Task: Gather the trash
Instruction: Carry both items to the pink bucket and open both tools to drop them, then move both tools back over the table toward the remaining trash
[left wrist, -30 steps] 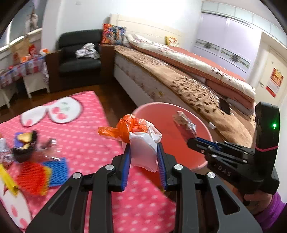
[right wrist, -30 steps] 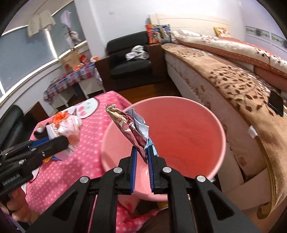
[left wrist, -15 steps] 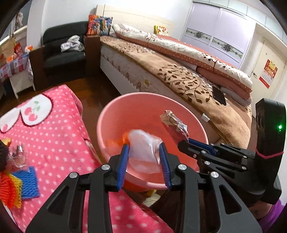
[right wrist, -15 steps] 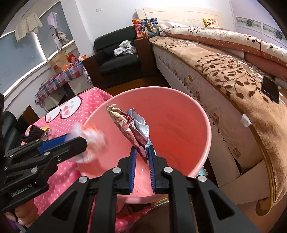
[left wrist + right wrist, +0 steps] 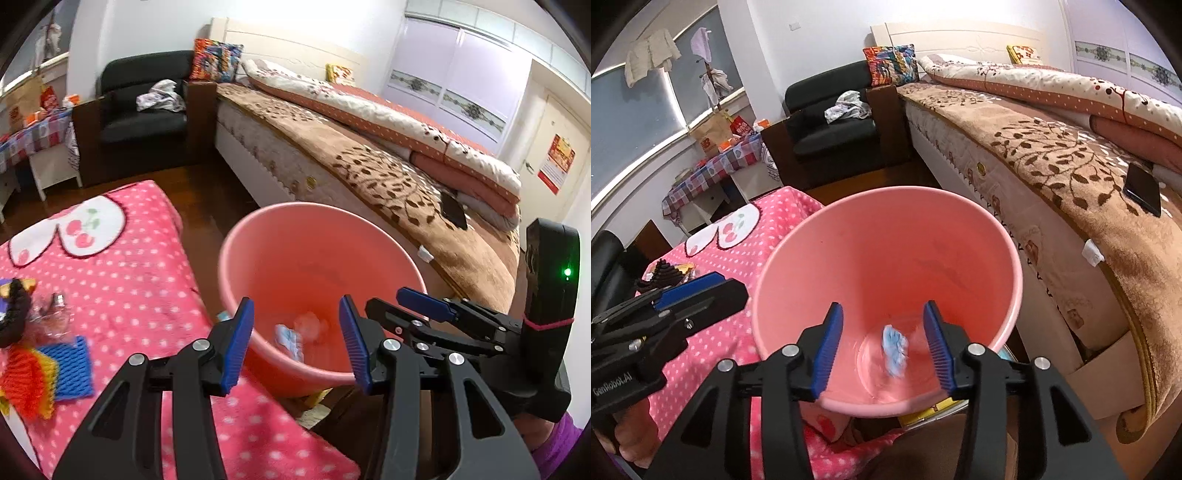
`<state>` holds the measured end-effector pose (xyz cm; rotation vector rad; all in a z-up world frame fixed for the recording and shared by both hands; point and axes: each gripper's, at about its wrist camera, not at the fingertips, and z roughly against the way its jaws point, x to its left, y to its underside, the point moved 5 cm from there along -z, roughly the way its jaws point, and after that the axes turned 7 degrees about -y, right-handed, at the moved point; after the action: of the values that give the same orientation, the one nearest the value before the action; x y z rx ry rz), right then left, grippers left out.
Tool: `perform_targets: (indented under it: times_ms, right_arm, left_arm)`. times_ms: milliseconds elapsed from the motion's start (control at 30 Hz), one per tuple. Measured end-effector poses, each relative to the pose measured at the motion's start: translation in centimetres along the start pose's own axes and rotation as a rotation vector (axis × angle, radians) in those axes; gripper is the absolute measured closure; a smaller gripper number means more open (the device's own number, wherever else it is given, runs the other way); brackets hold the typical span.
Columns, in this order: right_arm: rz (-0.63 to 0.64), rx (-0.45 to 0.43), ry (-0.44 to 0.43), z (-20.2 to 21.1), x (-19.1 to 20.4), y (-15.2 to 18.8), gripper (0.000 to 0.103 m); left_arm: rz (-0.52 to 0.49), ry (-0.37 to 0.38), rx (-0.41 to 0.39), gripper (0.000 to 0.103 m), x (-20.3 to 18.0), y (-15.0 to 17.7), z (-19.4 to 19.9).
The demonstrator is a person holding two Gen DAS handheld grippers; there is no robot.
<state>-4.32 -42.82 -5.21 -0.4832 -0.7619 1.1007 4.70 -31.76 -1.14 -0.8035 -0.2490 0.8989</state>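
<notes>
While both of your tongs hang over the pink bucket, their jaws are opening and nothing sits between the blue pads. Your left tongs point down into the bucket from the worktop side; your right tongs point down into it just beside them, with the left tongs' blue-tipped arm visible at the left edge of the right wrist view.

The trash lies at the bottom of the bucket: a crumpled pale blue and white piece, blurred in both views, so you cannot tell how many pieces it is.

The bucket stands just off the right edge of the worktop, which carries a pink polka-dot cloth, and next to the bed. Near the worktop's left edge remain foam net sleeves in blue, orange and yellow, a clear crinkled wrapper and a dark item.
</notes>
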Motion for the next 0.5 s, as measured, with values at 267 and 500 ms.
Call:
perform_targets:
  times_ms: [267, 500]
  right_arm:
    - [0.041, -0.002, -0.054, 0.2, 2.9, 0.4, 0.056]
    - [0.094, -0.010, -0.134, 0.3, 7.0, 0.9, 0.056]
  left_arm:
    - [0.052, -0.072, -0.044, 0.055, 3.2, 0.5, 3.2]
    - [0.066, -0.156, -0.090, 0.055, 5.9, 1.2, 6.3]
